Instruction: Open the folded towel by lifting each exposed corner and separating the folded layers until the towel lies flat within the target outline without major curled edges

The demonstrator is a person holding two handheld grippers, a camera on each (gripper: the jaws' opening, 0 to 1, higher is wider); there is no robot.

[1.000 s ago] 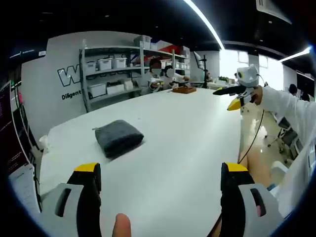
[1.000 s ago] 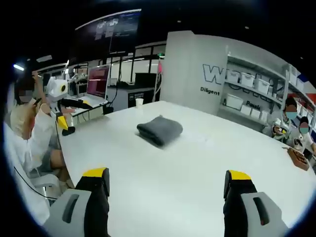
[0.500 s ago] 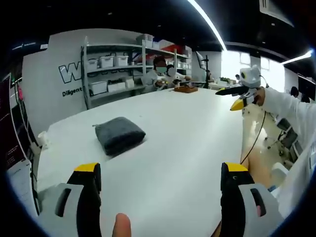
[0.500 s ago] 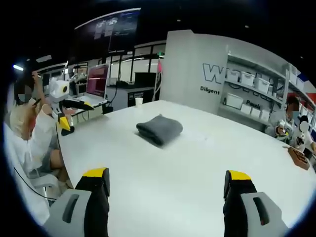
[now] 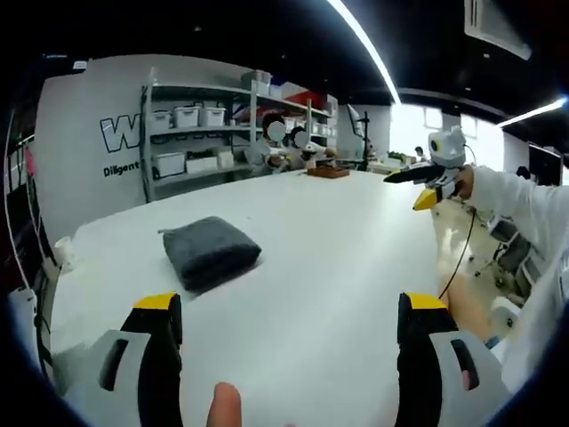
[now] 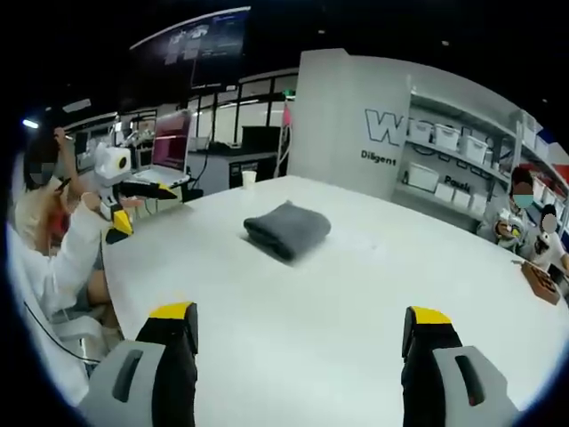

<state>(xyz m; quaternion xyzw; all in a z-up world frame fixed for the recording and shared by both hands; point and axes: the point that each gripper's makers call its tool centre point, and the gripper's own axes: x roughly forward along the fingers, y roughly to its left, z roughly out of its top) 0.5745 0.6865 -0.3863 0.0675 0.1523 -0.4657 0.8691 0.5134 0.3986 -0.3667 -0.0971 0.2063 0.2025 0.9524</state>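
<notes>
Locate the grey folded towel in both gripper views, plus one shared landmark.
Left gripper view: folded towel left of centre on the white table.
Right gripper view: towel near centre, slightly left.
Shared landmark: the shelving rack with white bins.

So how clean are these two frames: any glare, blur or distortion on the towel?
Left gripper view: strong fisheye bend, ceiling light strip and far window blown out, grey towel sharp with a soft shadow. Right gripper view: same curvature, even light, towel crisp, white table bright with no glare spot. Own tongs stand open at the bottom of each view.
</notes>
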